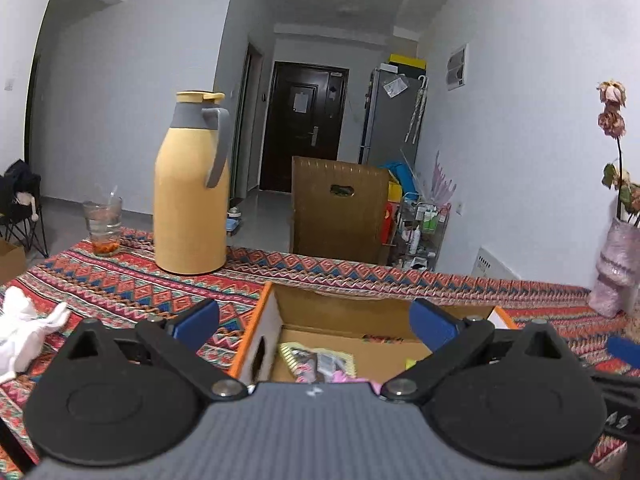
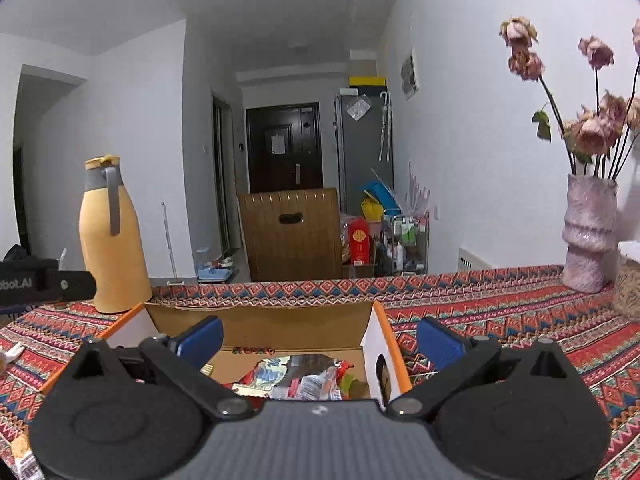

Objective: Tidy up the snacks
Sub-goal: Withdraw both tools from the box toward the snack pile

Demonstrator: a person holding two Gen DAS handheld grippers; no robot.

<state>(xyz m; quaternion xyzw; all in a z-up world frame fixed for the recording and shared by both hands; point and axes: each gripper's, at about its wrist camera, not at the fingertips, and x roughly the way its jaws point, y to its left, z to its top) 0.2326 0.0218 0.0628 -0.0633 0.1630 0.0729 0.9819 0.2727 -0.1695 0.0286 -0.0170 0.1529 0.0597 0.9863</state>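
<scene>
An open cardboard box (image 1: 276, 320) with orange edges sits on the patterned tablecloth, and snack packets (image 1: 316, 364) lie inside it. My left gripper (image 1: 316, 320) hangs open above the box's left half, nothing between its blue pads. In the right wrist view the same box (image 2: 374, 336) holds red, white and yellow snack packets (image 2: 296, 376). My right gripper (image 2: 320, 338) is open over the box's right wall, holding nothing. A snack wrapper (image 2: 24, 460) shows at the bottom left edge.
A tall yellow thermos (image 1: 192, 188) and a glass (image 1: 103, 220) stand at the back left of the table. White crumpled material (image 1: 20, 328) lies at the left. A pink vase with dried roses (image 2: 588, 232) stands at the right. A brown chair back (image 1: 340, 208) is behind the table.
</scene>
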